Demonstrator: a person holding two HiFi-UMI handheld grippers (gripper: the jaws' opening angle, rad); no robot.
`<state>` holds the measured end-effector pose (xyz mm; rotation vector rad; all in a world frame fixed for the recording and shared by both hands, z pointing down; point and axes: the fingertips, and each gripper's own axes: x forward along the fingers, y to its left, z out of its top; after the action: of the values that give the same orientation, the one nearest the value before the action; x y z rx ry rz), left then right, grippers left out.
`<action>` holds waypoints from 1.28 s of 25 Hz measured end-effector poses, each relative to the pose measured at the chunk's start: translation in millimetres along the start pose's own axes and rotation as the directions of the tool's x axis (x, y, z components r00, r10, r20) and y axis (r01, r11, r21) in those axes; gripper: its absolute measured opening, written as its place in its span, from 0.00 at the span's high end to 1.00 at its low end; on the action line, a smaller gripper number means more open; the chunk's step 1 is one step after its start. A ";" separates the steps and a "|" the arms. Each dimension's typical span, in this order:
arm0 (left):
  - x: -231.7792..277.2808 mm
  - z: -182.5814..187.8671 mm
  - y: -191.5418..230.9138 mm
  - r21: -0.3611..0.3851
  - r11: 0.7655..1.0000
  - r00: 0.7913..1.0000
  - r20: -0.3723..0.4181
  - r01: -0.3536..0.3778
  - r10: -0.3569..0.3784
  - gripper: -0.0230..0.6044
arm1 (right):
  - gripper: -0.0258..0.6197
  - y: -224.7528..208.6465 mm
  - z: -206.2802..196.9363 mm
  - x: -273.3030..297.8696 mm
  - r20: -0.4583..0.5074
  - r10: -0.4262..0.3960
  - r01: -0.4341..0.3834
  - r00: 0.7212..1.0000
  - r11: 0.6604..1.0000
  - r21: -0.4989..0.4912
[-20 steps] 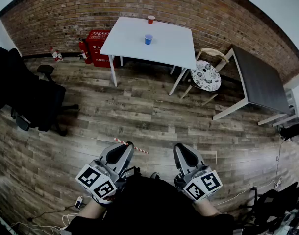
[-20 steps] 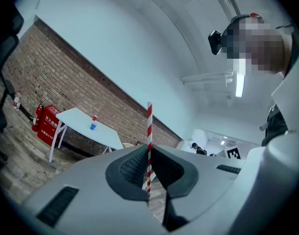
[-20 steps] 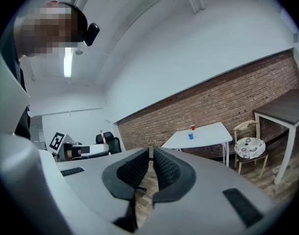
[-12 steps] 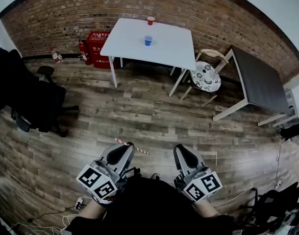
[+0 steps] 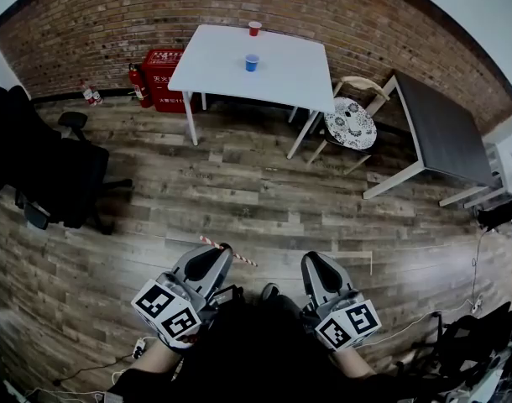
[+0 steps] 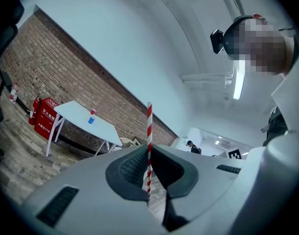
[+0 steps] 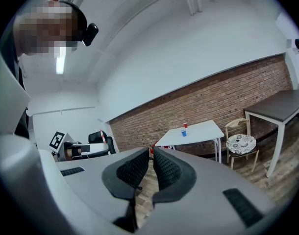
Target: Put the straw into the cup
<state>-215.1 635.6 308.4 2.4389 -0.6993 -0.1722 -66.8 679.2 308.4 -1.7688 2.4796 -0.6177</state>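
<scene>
The straw [image 6: 149, 146], red and white striped, is clamped in my left gripper [image 6: 148, 153]; in the left gripper view it stands upright between the two dark pads, its top well above the jaw tips; in the head view the straw [image 5: 227, 252] lies crosswise at the tip of the left gripper [image 5: 212, 257], sticking out on both sides. So I judge the pickup done and the hold sound enough to carry.

My right gripper [image 7: 152, 155] has its jaws drawn together with nothing between them; in the head view the right gripper [image 5: 316, 264] sits just beside the left, both low and close to my body.

What is left is nearly everything else; the cups are well apart from me, across a wide stretch of wooden floor [image 5: 264, 200]; a blue cup [image 5: 252, 62] stands near the middle of the white table [image 5: 289, 78] and a red cup [image 5: 254, 28] at its far edge by the brick wall [image 5: 113, 15]. I cannot tell from here which one the task means. Both stand upright; neither holds a straw as far as I can see.

Around the table: a red crate [image 5: 159, 75] and a fire extinguisher [image 5: 139, 85] to its left, a chair with a patterned seat [image 5: 351, 128] to its right, then a dark table [image 5: 445, 133]. By my reckoning the job is early: walk over, line up the straw over a cup mouth, lower, release.
</scene>
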 end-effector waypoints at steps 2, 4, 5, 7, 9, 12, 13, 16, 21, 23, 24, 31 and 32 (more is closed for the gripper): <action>3.9 -0.4 0.7 -0.007 1.000 1.000 -0.004 0.006 -0.006 0.91 | 0.88 -3.7 -1.1 -0.2 0.000 -0.011 0.011 1.000 1.000 0.008; 11.9 -0.8 1.8 -0.008 1.000 1.000 -0.009 0.010 -0.010 0.91 | 0.88 -8.8 -3.2 3.4 -0.006 -0.011 0.011 1.000 1.000 0.015; 17.2 -1.6 2.7 -0.008 1.000 1.000 -0.012 0.010 -0.010 0.91 | 0.88 -12.8 -4.6 5.8 -0.011 -0.007 0.007 1.000 1.000 0.019; 28.4 -5.1 4.7 -0.005 1.000 1.000 -0.018 0.004 -0.004 0.91 | 0.88 -23.3 -7.3 10.5 -0.016 0.003 -0.002 1.000 1.000 0.029; 39.9 -8.4 7.9 -0.001 1.000 1.000 -0.023 -0.011 0.011 0.91 | 0.88 -35.7 -8.1 16.9 -0.015 0.016 -0.015 1.000 0.999 0.041; 59.4 -7.9 14.8 0.004 0.999 0.999 -0.024 -0.041 0.041 0.91 | 0.88 -56.0 -3.7 32.6 -0.016 0.044 -0.043 0.999 0.997 0.059; 67.5 -5.9 17.5 0.006 0.999 0.998 -0.024 -0.053 0.053 0.91 | 0.88 -63.9 -0.5 39.4 -0.017 0.055 -0.054 0.998 0.996 0.066; 97.6 2.1 23.8 0.010 0.997 0.996 -0.023 -0.081 0.081 0.91 | 0.88 -92.4 13.7 60.0 -0.018 0.081 -0.079 0.997 0.993 0.091; 152.2 14.0 30.4 0.017 0.993 0.993 -0.014 -0.119 0.119 0.91 | 0.88 -139.6 32.3 90.1 -0.030 0.122 -0.117 0.992 0.985 0.127; 171.3 15.6 27.9 0.024 0.991 0.991 -0.011 -0.131 0.131 0.91 | 0.88 -156.2 39.6 95.9 -0.028 0.139 -0.134 0.990 0.982 0.130; 179.8 16.6 26.7 0.027 0.990 0.991 -0.010 -0.137 0.137 0.91 | 0.88 -164.1 43.5 98.4 -0.025 0.145 -0.140 0.989 0.981 0.133; 225.7 29.5 17.3 0.037 0.984 0.985 0.016 -0.173 0.172 0.91 | 0.88 -212.4 71.6 113.5 -0.007 0.157 -0.154 0.988 0.973 0.171; 231.2 30.2 15.3 0.041 0.984 0.984 0.020 -0.176 0.175 0.91 | 0.88 -217.0 74.8 114.4 -0.005 0.164 -0.161 0.986 0.972 0.170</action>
<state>-32.8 489.6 300.9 2.4028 -0.9293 -0.1086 107.4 493.0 335.3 -1.4911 2.4682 -0.8073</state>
